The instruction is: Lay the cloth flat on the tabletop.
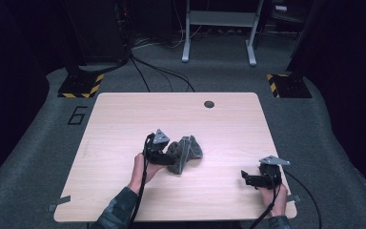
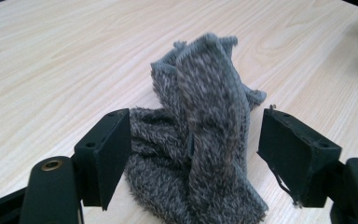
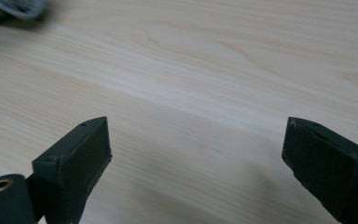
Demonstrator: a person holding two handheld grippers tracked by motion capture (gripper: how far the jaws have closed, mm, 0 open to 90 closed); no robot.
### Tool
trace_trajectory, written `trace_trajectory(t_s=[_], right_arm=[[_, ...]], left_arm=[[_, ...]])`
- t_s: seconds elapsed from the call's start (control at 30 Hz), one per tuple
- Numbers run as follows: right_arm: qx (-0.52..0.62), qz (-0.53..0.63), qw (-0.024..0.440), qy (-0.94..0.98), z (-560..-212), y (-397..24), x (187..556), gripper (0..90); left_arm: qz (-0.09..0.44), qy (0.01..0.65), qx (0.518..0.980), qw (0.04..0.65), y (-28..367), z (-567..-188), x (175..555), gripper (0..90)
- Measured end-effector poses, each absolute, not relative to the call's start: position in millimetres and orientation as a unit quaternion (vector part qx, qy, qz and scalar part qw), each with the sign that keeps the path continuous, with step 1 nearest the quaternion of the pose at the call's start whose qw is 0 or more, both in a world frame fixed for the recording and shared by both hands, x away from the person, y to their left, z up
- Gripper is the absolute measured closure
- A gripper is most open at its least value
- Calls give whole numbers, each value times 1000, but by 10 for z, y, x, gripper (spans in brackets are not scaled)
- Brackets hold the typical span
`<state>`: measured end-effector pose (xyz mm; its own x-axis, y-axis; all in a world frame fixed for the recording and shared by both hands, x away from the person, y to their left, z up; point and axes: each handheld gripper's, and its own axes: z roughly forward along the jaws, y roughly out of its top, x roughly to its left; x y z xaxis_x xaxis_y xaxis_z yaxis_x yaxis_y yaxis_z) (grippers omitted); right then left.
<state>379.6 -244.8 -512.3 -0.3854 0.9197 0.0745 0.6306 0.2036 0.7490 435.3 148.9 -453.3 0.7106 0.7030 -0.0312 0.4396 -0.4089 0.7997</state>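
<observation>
A grey fuzzy cloth (image 1: 185, 153) lies bunched up near the middle of the wooden table (image 1: 124, 124), a little toward the person's side. It is crumpled into a heap with one thick fold standing up like a ridge. In the high view, the heap's long axis runs on a slant, from close by the left hand up and away toward the table's right; in the left gripper view the ridge runs straight away from the jaws.

The left gripper (image 2: 193, 151) sits right at the cloth (image 2: 200, 140) with its jaws spread apart; the cloth lies between them, with the left pad close against the pile and the right pad clear of it.

The right gripper (image 1: 249, 178) rests near the table's right front corner, well apart from the cloth, its jaws wide open over bare wood.
</observation>
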Motion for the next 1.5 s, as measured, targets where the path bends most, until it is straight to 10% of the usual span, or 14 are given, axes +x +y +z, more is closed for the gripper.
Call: trace_trajectory(t_s=[0.6,1.5], right_arm=[[400,424,153,798,-4579,-1118,4329,273],[384,425,91,815,-4544,-651,4751,711]], left_arm=[[157,371,821,405,1325,-4275,4570,379],[101,363,833,406,1284,-4368,4680,813]])
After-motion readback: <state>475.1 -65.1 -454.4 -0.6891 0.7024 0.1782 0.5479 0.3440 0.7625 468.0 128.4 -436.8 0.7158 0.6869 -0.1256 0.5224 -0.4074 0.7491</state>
